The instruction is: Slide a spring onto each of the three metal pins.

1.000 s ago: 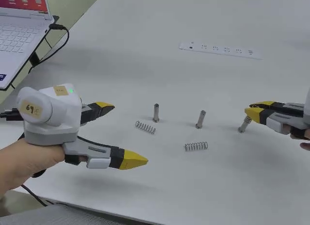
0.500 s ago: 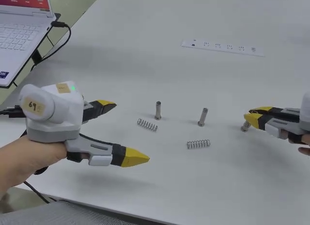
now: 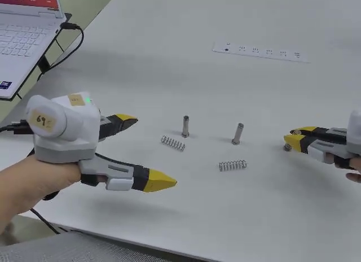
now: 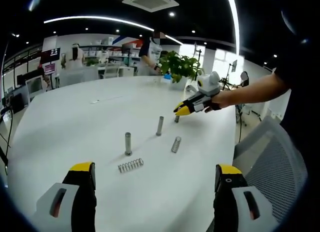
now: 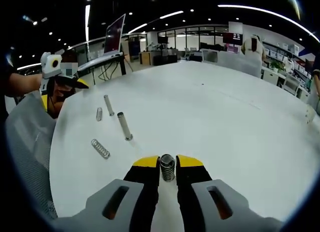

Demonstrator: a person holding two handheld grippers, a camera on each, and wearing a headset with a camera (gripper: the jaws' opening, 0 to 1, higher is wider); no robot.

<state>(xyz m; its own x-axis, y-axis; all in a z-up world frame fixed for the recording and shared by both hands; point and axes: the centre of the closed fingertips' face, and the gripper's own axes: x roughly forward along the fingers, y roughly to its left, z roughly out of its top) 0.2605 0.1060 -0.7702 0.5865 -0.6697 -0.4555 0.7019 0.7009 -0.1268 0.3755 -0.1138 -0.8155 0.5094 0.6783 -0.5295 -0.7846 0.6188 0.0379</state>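
1. Surface (image 3: 169,59): white, broad, carrying every item below.
2. Laptop (image 3: 22,25): open, at 10 o'clock in the head view, on the surface's far-left edge. A black cable (image 3: 66,48) curves away from its right side.
3. Power strip (image 3: 260,51): white, flat on the surface at 1 o'clock, well apart from the work.
4. My left tongs (image 3: 153,152): at 8 o'clock in the head view, above the surface. Jaws spread wide, yellow tips well apart, nothing between them. The tips point toward the pins.
5. My right tongs (image 3: 289,139): at 3 o'clock in the head view. Jaws narrow, yellow tips pressed to either side of the third spring.
6. Left pin (image 3: 185,126): upright, bare, near centre.
7. Middle pin (image 3: 237,134): upright, bare, at 3 o'clock from the left pin.
8. Right pin (image 3: 287,147): mostly hidden beneath my right tongs' tips.
9. First spring (image 3: 172,143): lying loose, just at 7 o'clock of the left pin.
10. Second spring (image 3: 232,165): lying loose, at 6 o'clock of the middle pin.
11. Third spring (image 5: 167,167): upright on the right pin, its top coil showing between my right tongs' tips.
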